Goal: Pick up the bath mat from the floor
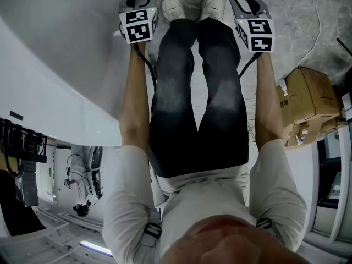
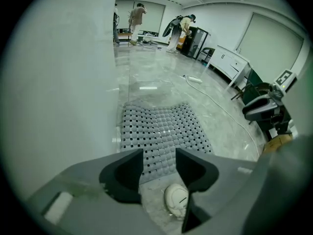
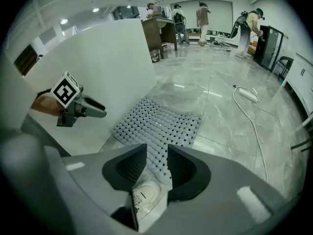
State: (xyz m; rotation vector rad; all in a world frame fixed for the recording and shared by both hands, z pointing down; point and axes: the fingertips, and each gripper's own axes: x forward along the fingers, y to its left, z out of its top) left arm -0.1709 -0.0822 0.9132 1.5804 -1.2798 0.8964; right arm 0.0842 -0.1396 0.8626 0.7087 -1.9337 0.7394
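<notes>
Both tools are hanging over the mat's near edge: my left tool (image 2: 159, 153) has its jaws a modest way apart with nothing pinched, and my right tool (image 3: 157, 151) is the same, parted and empty. The bath mat (image 2: 161, 126) lies flat on the floor (image 2: 166, 72), right beside the white tub wall (image 2: 58, 82) and just ahead of the person's shoes (image 1: 172, 5). To do this well, I reckon each tool should slide one jaw under the near edge, one towards each corner. The mat looks thin and floppy and may cling to the smooth tile. I'd close both together, then lift evenly so it doesn't fold or slip out. Count: one mat, two tools, two shoes, one cardboard box (image 1: 308, 100) off to the right, one white cable (image 3: 249, 106) on the floor
</notes>
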